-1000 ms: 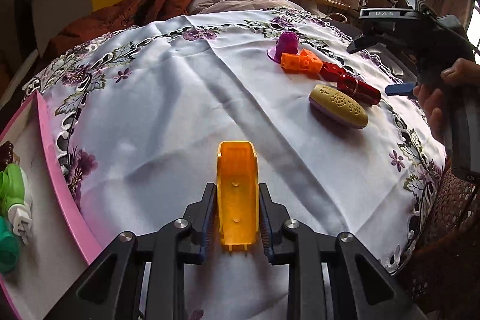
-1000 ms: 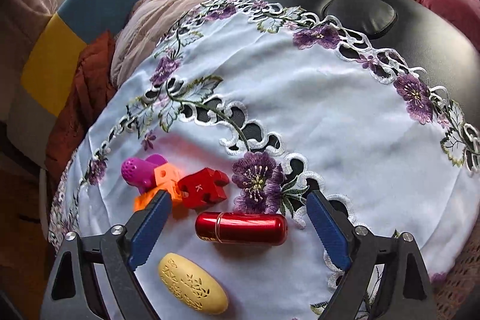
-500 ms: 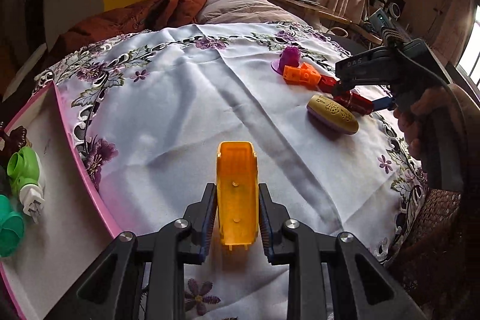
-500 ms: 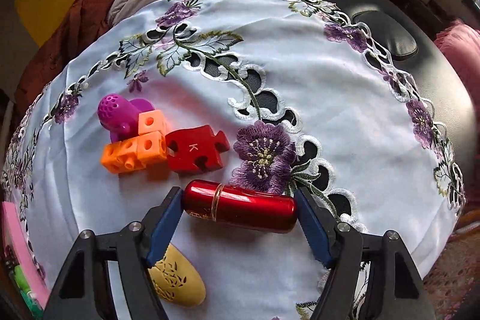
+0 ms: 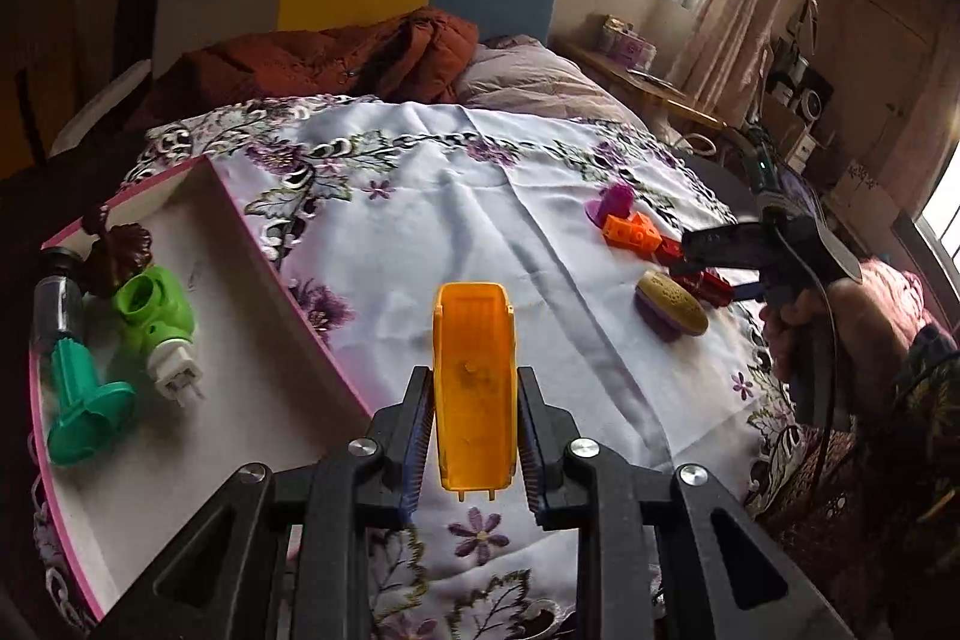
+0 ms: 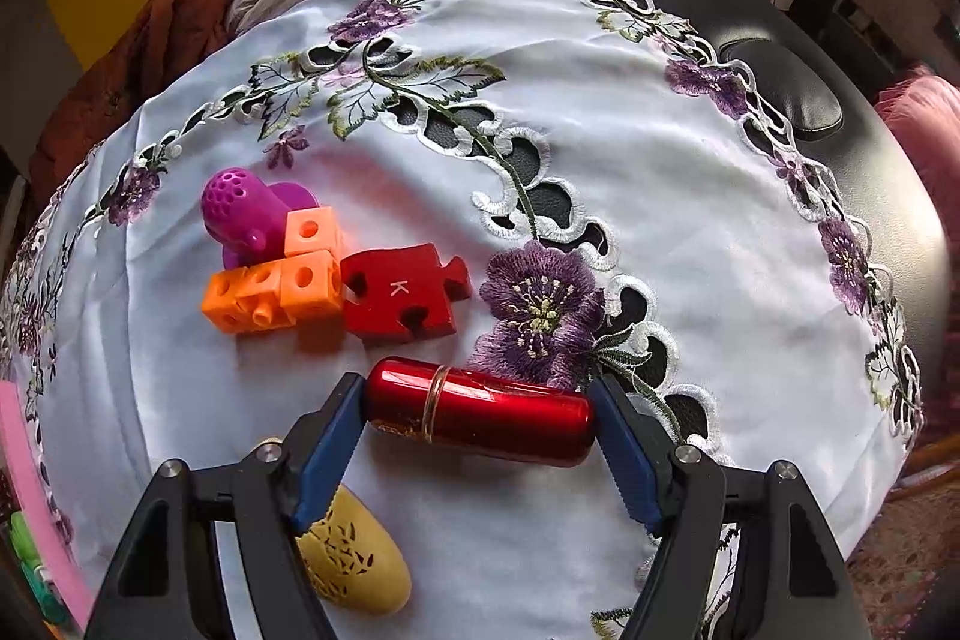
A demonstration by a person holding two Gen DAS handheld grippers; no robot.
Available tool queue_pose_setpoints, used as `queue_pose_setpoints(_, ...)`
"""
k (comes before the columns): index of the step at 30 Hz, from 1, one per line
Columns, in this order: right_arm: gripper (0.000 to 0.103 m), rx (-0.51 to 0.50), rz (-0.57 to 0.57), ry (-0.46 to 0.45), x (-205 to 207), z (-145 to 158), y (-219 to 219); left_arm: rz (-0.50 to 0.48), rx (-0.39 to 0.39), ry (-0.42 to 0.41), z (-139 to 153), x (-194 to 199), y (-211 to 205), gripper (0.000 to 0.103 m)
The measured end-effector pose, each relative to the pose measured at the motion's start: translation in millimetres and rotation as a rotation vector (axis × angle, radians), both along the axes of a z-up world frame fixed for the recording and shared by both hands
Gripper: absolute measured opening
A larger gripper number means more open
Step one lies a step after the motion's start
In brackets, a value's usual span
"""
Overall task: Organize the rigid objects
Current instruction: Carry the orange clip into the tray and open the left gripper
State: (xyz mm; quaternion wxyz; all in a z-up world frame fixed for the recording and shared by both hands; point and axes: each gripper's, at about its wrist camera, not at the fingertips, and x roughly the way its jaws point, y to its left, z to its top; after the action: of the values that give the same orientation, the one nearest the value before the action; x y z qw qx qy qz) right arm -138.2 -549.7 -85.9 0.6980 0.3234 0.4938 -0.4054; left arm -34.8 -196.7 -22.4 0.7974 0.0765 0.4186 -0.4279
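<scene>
Pinching a long orange plastic scoop-shaped piece [image 5: 474,394] by its sides, the left gripper [image 5: 474,436] holds it clear above the white embroidered tablecloth [image 5: 456,232], just beside the pink-rimmed white tray [image 5: 252,274]. In that tray lie a green plug-in device [image 5: 157,322], a teal plastic funnel-shaped piece [image 5: 81,409], a dark clear-bodied tube [image 5: 54,295] and a small dark brown figure [image 5: 117,250].

Across the cloth, the right gripper [image 6: 480,436] points steeply down at the counter, its jaws having just been closing; its blue-padded fingers [image 6: 327,451] now bracket a shiny red metal cylinder with a gold band [image 6: 480,415], each pad meeting one end, while the cylinder lies on the cloth. A yellow oval perforated case [image 6: 354,562] lies just beneath the left finger. Beyond the cylinder sit a red puzzle-piece block marked K [image 6: 402,292], touching a cluster of orange linking cubes [image 6: 276,286], with a purple perforated dome piece [image 6: 246,214] behind them. A hand [image 5: 840,322] grips the right tool's handle.
</scene>
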Motion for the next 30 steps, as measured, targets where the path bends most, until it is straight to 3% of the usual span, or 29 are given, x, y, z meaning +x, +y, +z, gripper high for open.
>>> queue_pose_setpoints(8,0.075,-0.009,0.032,0.002,6,1,4,0.217,-0.07,0.135,1,90,45,0.026)
queue_pose_setpoints(12,0.075,-0.007,0.034,-0.002,8,0,2,0.266,-0.059,0.117,6,125,48,0.026)
queue_pose_setpoints(16,0.075,-0.01,0.047,-0.003,10,0,3,0.367,-0.121,0.278,-2,161,54,0.026)
queue_pose_setpoints(18,0.075,-0.011,0.052,-0.004,12,0,3,0.403,-0.135,0.292,-4,170,52,0.026)
queue_pose_setpoints(25,0.075,-0.015,0.061,-0.001,14,-1,2,0.447,-0.062,0.294,-27,188,30,0.026)
queue_pose_setpoints(30,0.075,-0.021,0.066,0.002,14,0,3,0.459,-0.031,0.299,-39,193,31,0.034)
